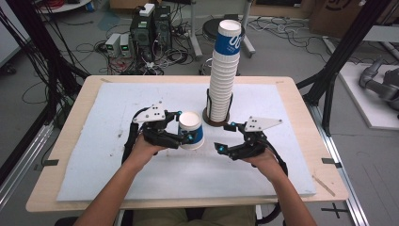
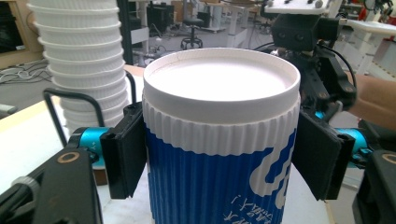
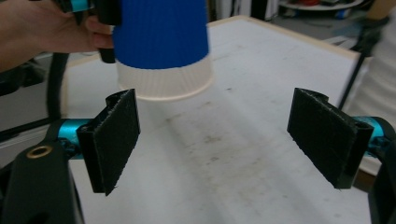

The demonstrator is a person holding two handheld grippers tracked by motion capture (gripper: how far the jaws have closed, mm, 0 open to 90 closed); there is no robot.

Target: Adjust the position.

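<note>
A blue and white ribbed paper cup (image 1: 193, 133) hangs upside down, its closed base on top, just above the white mat. My left gripper (image 1: 184, 126) is shut on it, one pad pressed to each side of the cup (image 2: 219, 84). To the right of it my right gripper (image 1: 224, 136) stands open, nothing between its pads. In the right gripper view the cup (image 3: 161, 32) hangs ahead at the upper left, beyond the wide-apart jaws of my right gripper (image 3: 215, 140). A tall stack of upturned cups (image 1: 222, 80) stands in a black wire holder behind both grippers.
The white mat (image 1: 117, 155) covers most of the wooden table (image 1: 56, 188). Bare mat lies in front of and to the left of the hands. On the floor beyond the table are computers (image 1: 150, 28), cables and a stool. Black frame posts (image 1: 339, 70) stand at the right.
</note>
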